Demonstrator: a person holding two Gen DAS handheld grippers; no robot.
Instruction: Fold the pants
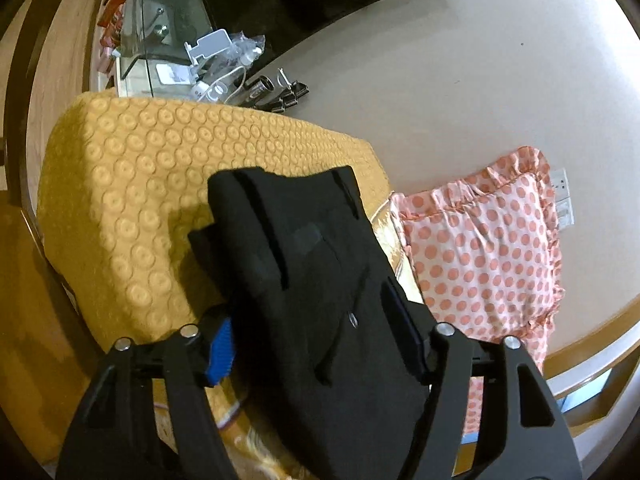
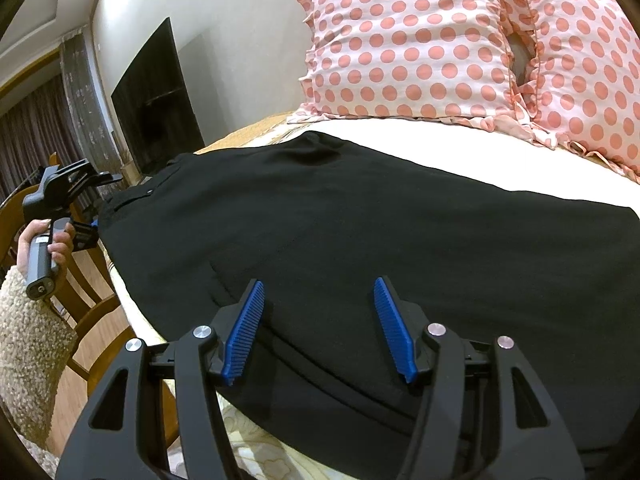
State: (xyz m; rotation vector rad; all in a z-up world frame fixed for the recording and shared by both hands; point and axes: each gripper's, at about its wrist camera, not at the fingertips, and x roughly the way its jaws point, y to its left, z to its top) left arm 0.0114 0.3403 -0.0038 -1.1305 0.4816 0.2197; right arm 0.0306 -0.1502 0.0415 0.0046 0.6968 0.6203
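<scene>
Black pants (image 2: 360, 220) lie spread across the bed. In the left wrist view their waistband end (image 1: 304, 264) with belt loops and a button fills the space between the fingers of my left gripper (image 1: 316, 320). The jaws stand wide apart with the cloth draped between them. The left gripper also shows in the right wrist view (image 2: 86, 236), held by a hand at the waist end. My right gripper (image 2: 320, 320) is open, its blue pads (image 2: 244, 332) just above the near edge of the pants, holding nothing.
Pink polka-dot pillows (image 2: 420, 40) lie at the head of the bed. A yellow patterned cushion (image 1: 160, 184) sits beside the waistband. A cluttered desk (image 1: 224, 68) and a dark TV (image 2: 156, 100) stand by the wall. A wooden chair (image 2: 92, 320) stands left of the bed.
</scene>
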